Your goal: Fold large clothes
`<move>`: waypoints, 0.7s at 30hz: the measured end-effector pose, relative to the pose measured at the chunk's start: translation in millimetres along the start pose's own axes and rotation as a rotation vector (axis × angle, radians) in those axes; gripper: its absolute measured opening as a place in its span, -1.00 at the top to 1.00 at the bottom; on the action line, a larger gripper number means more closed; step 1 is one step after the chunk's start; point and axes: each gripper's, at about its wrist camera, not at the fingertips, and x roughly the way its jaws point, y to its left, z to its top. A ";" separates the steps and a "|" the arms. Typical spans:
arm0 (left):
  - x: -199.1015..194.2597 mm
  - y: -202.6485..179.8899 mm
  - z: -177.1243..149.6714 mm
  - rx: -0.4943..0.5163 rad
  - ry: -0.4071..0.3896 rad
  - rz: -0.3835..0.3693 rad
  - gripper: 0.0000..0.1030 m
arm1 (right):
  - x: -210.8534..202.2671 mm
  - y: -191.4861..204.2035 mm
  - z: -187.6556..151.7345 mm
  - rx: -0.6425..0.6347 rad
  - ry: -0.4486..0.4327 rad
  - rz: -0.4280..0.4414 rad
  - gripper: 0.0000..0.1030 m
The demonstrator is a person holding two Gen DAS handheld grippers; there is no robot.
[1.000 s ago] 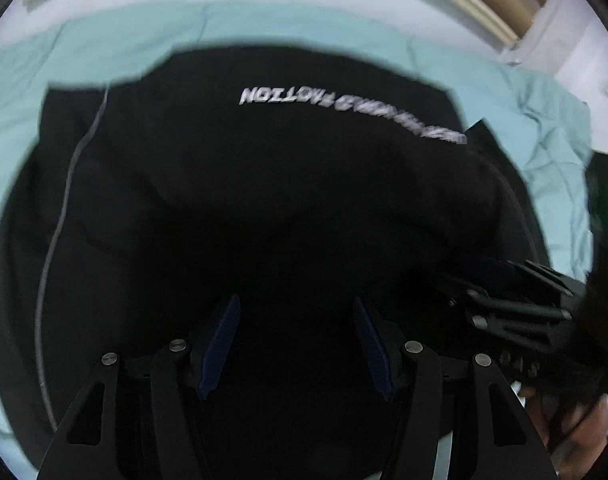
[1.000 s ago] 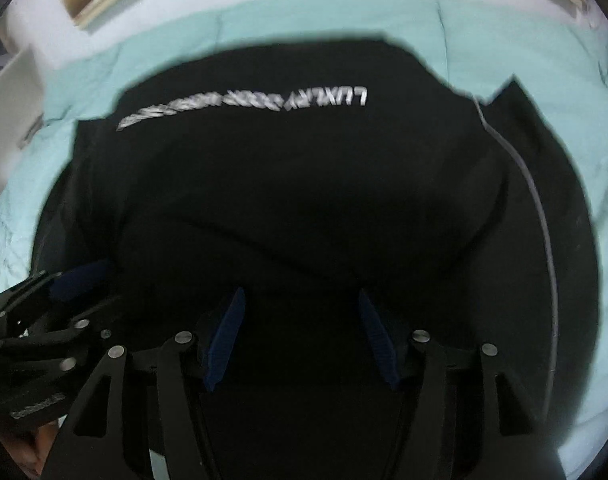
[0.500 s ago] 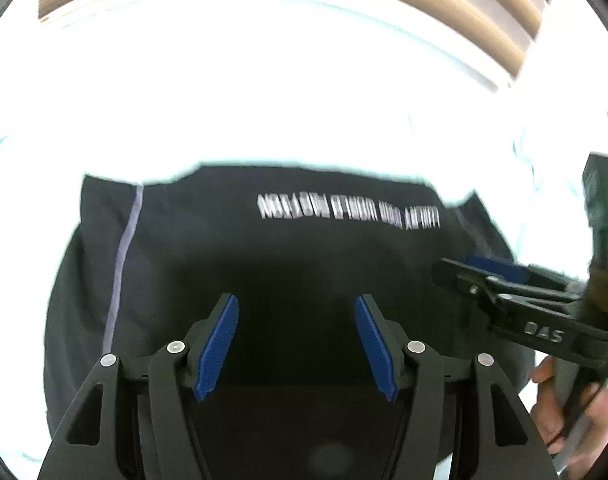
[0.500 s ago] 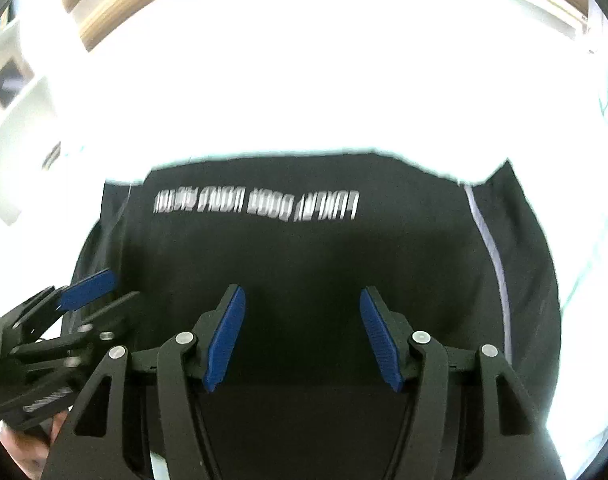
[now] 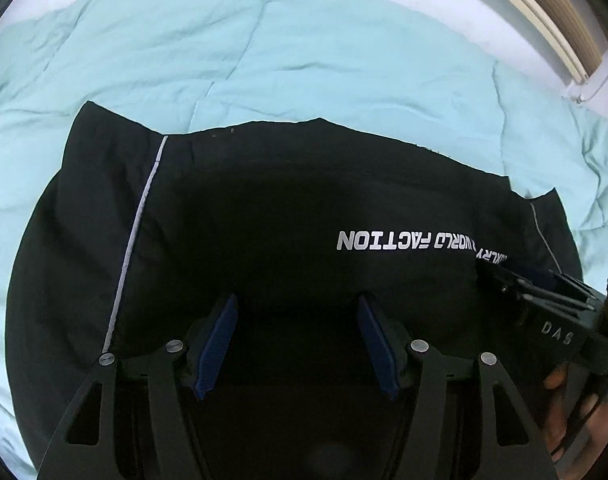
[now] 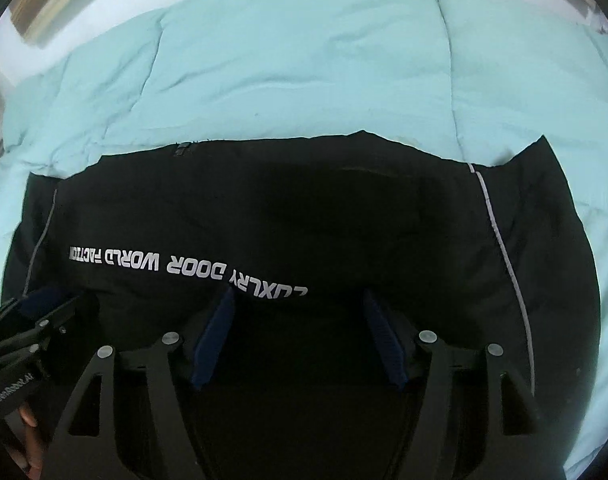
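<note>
Left wrist view: both tongs (image 5: 296,340) (image 6: 298,338) spread, apparently empty, right widening, over black garment (image 5: 304,208).

White print on the black garment (image 6: 343,220), upside down to the camera: "LUXLRY DOOR WORLD FACTION" in the right wrist view, first word's spelling uncertain. Left wrist view shows "WORLD FACTION" clearly, the rest partly hidden. The right gripper (image 5: 543,292) body carries "DAS". The left gripper (image 6: 36,308) body has a small label, starts "Gen", rest unreadable.
</note>
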 end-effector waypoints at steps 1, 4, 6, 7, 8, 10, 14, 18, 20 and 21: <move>-5.5 4.6 0.4 0.002 -0.004 -0.021 -0.25 | -6.1 2.3 2.4 0.001 -0.002 0.013 -0.32; -33.4 15.8 -5.5 -0.003 -0.024 -0.085 -0.26 | -31.0 -4.9 -2.2 0.005 -0.042 0.053 -0.32; -57.3 25.6 -16.7 -0.005 -0.058 -0.110 -0.26 | -51.2 -14.0 -14.1 0.007 -0.070 0.076 -0.33; -67.5 29.2 -21.4 -0.004 -0.075 -0.112 -0.26 | -59.3 -17.8 -20.1 0.007 -0.079 0.080 -0.33; -78.5 33.8 -27.5 -0.001 -0.094 -0.114 -0.26 | -70.0 -24.8 -28.4 0.005 -0.091 0.076 -0.34; -96.5 44.4 -38.3 -0.001 -0.123 -0.114 -0.26 | -86.0 -35.0 -45.4 0.007 -0.113 0.060 -0.35; -121.7 72.9 -54.6 -0.028 -0.145 -0.087 -0.26 | -110.8 -63.6 -71.1 0.047 -0.136 0.056 -0.37; -124.0 87.4 -47.9 -0.056 -0.137 -0.047 -0.26 | -132.1 -88.6 -90.6 0.108 -0.131 0.055 -0.37; -127.3 102.2 -50.9 -0.079 -0.133 -0.038 -0.26 | -137.9 -98.3 -102.1 0.131 -0.136 0.040 -0.38; -125.7 106.4 -53.0 -0.094 -0.130 -0.033 -0.26 | -139.7 -101.1 -107.2 0.141 -0.140 0.033 -0.38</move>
